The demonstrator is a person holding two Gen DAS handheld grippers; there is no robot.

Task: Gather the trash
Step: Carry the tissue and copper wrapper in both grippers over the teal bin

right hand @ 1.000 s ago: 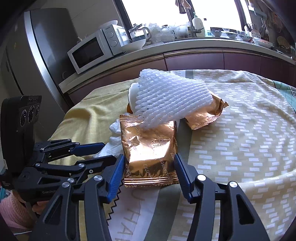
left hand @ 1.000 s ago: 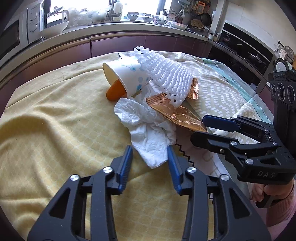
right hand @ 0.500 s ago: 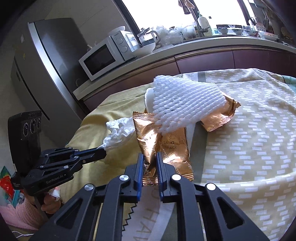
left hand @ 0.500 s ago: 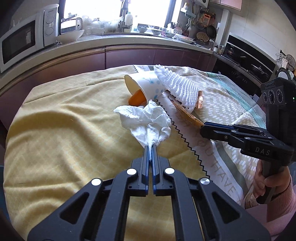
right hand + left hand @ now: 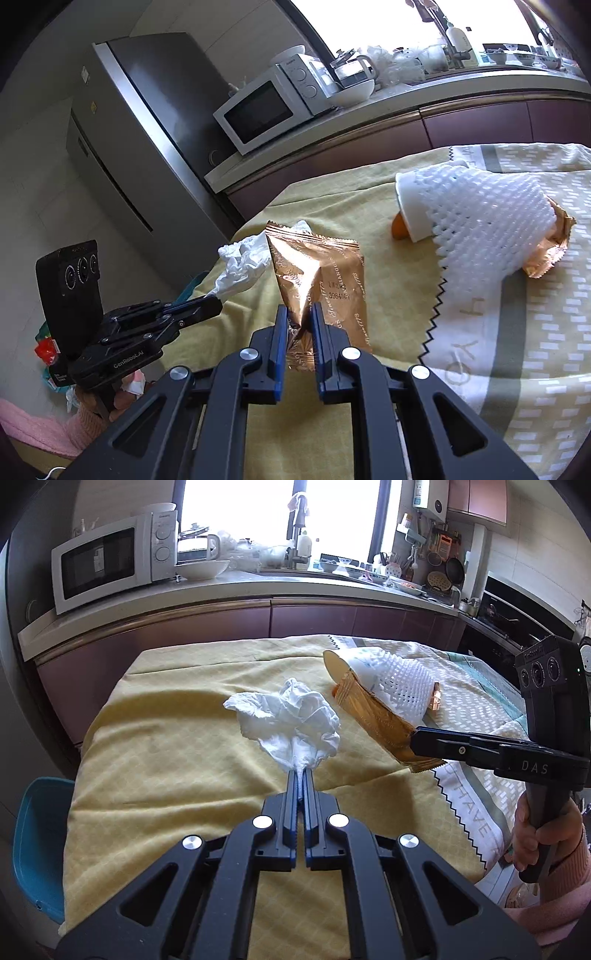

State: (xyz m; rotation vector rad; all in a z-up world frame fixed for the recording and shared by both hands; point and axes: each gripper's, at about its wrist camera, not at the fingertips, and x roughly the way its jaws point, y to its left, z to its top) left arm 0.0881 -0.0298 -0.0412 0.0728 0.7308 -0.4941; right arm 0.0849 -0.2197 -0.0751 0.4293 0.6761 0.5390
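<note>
Left tool (image 5: 301, 775) is clamped on a crumpled white tissue (image 5: 291, 720), held above the yellow-clothed surface (image 5: 166, 768). Right tool (image 5: 299, 325) grips a copper snack wrapper (image 5: 319, 273) (lifted clear). On the surface lie a tipped paper cup (image 5: 413, 206) beneath white foam netting (image 5: 487, 218) and a second wrapper (image 5: 554, 240).

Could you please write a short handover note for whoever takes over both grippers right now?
Left gripper: shut on the crumpled tissue, lifted off the tablecloth.
Right gripper: shut on a copper wrapper, also lifted.
On the table: a tipped paper cup under a foam net, an orange scrap at the cup's mouth, and a second wrapper under the net.
Done: two pieces picked up.
Left: drop both, then collect the rest. No bin clearly in view.
</note>
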